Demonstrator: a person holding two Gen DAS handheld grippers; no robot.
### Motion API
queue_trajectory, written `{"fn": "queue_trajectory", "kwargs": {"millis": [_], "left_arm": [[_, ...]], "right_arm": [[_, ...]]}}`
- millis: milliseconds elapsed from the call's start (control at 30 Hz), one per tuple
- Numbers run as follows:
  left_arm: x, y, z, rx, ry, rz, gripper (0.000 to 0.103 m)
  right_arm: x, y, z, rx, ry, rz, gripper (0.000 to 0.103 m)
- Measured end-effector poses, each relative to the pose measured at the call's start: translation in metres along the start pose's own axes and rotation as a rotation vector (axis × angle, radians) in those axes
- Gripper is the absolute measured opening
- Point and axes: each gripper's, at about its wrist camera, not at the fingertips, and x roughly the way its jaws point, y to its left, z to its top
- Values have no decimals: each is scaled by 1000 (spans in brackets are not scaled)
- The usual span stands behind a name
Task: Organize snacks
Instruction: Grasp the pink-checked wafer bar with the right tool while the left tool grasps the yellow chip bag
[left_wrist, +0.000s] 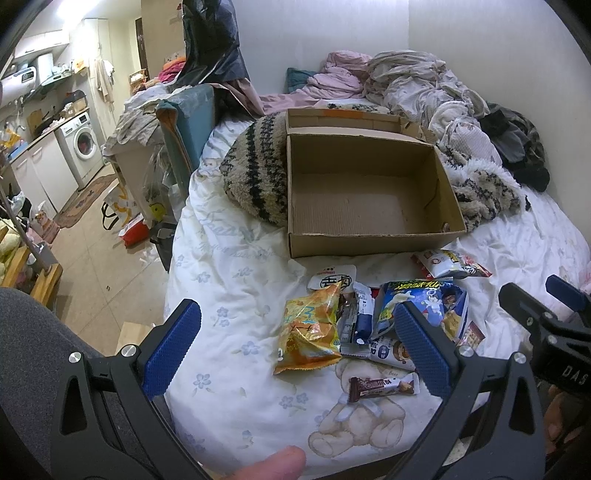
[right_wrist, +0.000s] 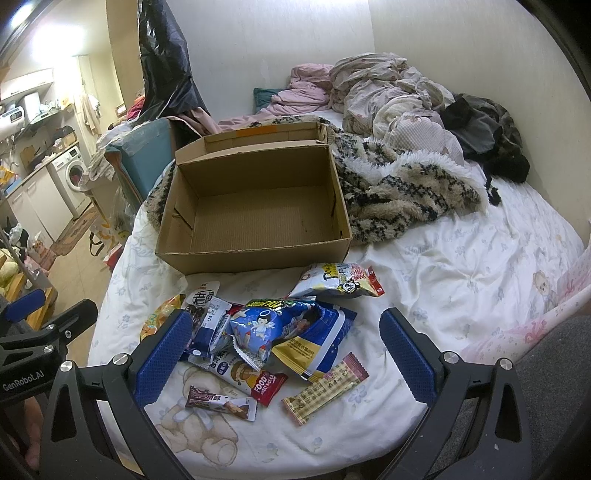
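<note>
An empty open cardboard box (left_wrist: 369, 195) (right_wrist: 258, 210) stands on the bed. In front of it lies a pile of snack packets: an orange bag (left_wrist: 310, 332), a blue bag (right_wrist: 295, 332) (left_wrist: 424, 306), a white bag (right_wrist: 336, 280) (left_wrist: 447, 264), a brown bar (left_wrist: 384, 387) (right_wrist: 221, 400) and a beige bar (right_wrist: 327, 387). My left gripper (left_wrist: 297, 347) is open and empty, hovering over the near side of the pile. My right gripper (right_wrist: 284, 350) is open and empty above the pile; it also shows at the right edge of the left wrist view (left_wrist: 546, 314).
A furry striped blanket (right_wrist: 406, 192) lies behind and beside the box. Crumpled bedding and clothes (right_wrist: 399, 96) fill the far end of the bed. The bed's left edge drops to a floor with bags (left_wrist: 122, 210). A washing machine (left_wrist: 83, 144) stands far left.
</note>
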Motion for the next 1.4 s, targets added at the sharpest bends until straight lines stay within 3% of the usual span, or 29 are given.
{"fn": "queue_trajectory", "kwargs": {"millis": [267, 367, 533, 633, 800, 900, 1033, 1167, 1400], "left_arm": [[-2, -1, 2, -4, 1, 4, 103], [0, -1, 2, -9, 13, 6, 103], [2, 0, 1, -15, 15, 13, 103], [4, 1, 1, -22, 24, 10, 103], [7, 6, 3, -48, 34, 9, 103], [9, 9, 4, -60, 41, 1, 103], [9, 13, 4, -72, 45, 3, 103], [13, 19, 5, -102, 66, 4, 103], [19, 23, 5, -111, 91, 18, 103]], "right_arm": [[8, -15, 0, 81, 60, 27, 103], [19, -25, 0, 138, 164, 99, 103], [48, -53, 0, 233, 368, 92, 102], [68, -68, -2, 278, 483, 90, 94], [111, -67, -22, 261, 712, 89, 63], [139, -63, -40, 271, 798, 47, 58], [161, -64, -56, 313, 830, 12, 54], [160, -71, -59, 334, 819, 4, 29], [110, -82, -31, 370, 675, 44, 27]]}}
